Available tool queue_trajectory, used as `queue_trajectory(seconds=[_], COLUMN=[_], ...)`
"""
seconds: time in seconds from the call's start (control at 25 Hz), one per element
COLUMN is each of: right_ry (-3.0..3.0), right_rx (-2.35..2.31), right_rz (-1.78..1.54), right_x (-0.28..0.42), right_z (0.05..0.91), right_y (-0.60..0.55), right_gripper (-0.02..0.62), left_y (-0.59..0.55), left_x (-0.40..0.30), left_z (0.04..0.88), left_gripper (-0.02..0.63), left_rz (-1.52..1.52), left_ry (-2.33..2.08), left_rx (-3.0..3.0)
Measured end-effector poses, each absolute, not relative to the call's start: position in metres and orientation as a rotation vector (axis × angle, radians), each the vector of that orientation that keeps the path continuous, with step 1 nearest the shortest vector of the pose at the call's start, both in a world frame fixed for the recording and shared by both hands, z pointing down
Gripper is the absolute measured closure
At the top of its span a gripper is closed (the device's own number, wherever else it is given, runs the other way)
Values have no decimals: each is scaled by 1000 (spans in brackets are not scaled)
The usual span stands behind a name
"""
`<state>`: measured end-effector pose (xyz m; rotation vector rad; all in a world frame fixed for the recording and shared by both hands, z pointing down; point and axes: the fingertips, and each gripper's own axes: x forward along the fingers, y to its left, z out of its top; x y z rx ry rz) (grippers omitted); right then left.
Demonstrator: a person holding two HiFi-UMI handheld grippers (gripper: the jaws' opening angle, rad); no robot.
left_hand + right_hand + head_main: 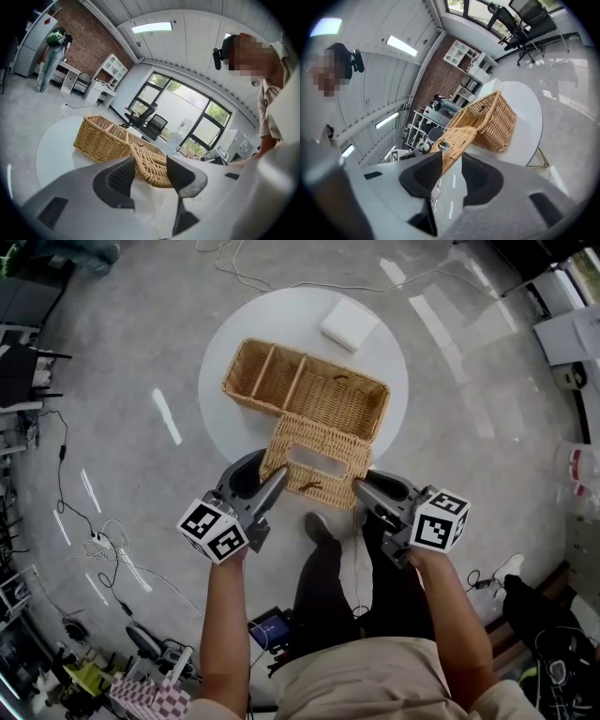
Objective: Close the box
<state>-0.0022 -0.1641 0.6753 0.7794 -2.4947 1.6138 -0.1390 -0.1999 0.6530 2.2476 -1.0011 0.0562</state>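
Head view, looking steeply down: a round white table [217, 423] carries an open, light-brown woven wicker box [309, 390] with inner dividers, set across the table's middle. Its flat wicker lid [314, 456] reaches from the box's near long side out toward the near edge of the table. A white square pad [350, 322] lies near the far edge. The left claw [272, 482] meets the lid's near left corner and the right claw [361, 486] its near right corner. Left gripper view: the wicker lid [152, 171] fills the gap between the jaws from one pad to the other, so the left claw [151, 160] appears to be grasping that corner, with the wicker box [101, 138] beyond. Right gripper view: the lid's rim [457, 140] runs between the jaws of the right claw [452, 157], lying against one jaw with a clear gap to the other, so this claw is released around it rather than clenched. The likely trouble: with only one corner truly pinched, the lid could twist or slip free and drop back over the near edge. Pushing it over could also shove the light box toward the far edge, leaving the lid off its rim.
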Motion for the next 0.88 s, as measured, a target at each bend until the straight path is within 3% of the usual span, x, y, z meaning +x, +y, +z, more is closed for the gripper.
queue_trajectory(seconds=[0.88], right_ry=[-2341], right_rx=[830], right_rz=[1957], right_x=[5], right_z=[663], right_y=[-161], right_gripper=[454], left_y=[-191], left_x=[-130], left_z=[638], left_gripper=[388], left_rz=[73], left_ry=[-1032], left_rx=[2041])
